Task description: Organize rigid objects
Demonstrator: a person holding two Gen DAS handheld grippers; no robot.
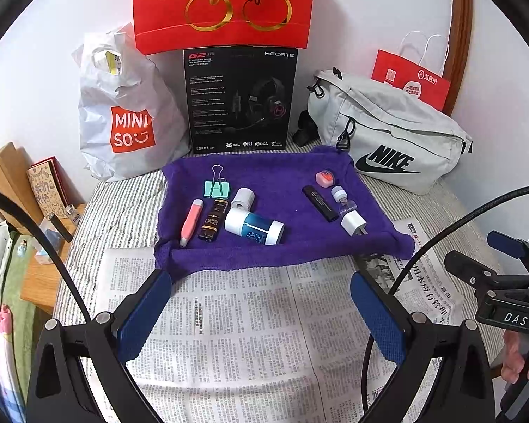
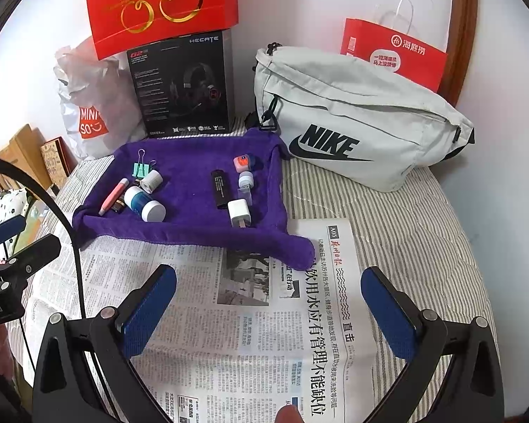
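Note:
A purple cloth (image 1: 271, 243) (image 2: 194, 227) lies on a newspaper (image 1: 236, 335) (image 2: 250, 345) and holds several small items. On its left are a pink pen (image 1: 191, 222), a dark lighter (image 1: 211, 224), a green binder clip (image 1: 218, 187), a white tape roll (image 1: 242, 198) and a blue-and-white bottle (image 1: 254, 227) (image 2: 144, 203). On its right are a black stick (image 1: 320, 203) (image 2: 220, 185), a pink eraser (image 1: 325, 177), a small white cap (image 1: 339, 194) and a white charger plug (image 1: 353, 222) (image 2: 239, 213). My left gripper (image 1: 261, 317) and right gripper (image 2: 269, 313) are open and empty over the newspaper.
Behind the cloth stand a Miniso bag (image 1: 127, 120), a black headset box (image 1: 241, 100), a red gift bag (image 1: 222, 3), a grey Nike bag (image 1: 395, 137) (image 2: 356, 120) and a red paper bag (image 2: 395, 53). A wooden shelf (image 1: 35, 204) sits left.

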